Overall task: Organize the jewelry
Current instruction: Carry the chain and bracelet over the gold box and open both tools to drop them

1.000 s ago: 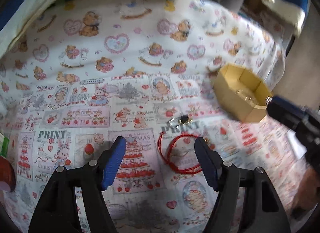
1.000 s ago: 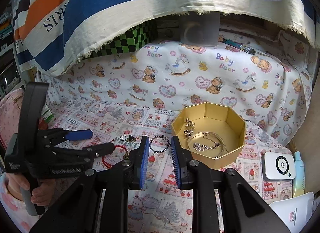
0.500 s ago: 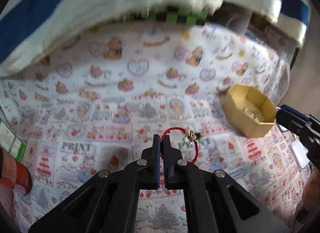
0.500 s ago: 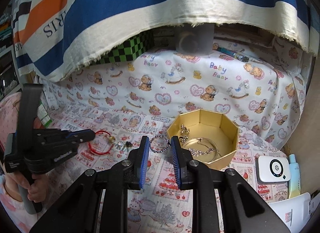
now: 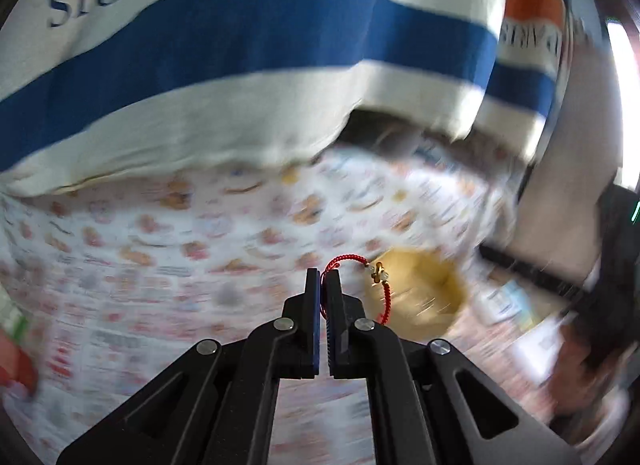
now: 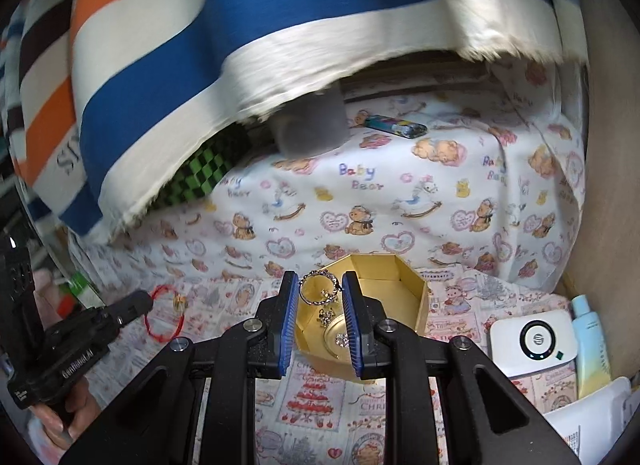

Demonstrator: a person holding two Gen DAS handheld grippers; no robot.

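1. Jewelry goes in the gold box (image 6: pixel 384 305), which sits on the table (image 6: pixel 440 193) near its right edge.
2. Left tool (image 5: pixel 323 285) is squeezed shut on the red string bracelet (image 5: pixel 362 281), which hangs loose and might slip out or snag.
3. Right tool (image 6: pixel 320 297) pinches a silver ring bracelet (image 6: pixel 318 291) over the box; a weak grip could drop it outside.
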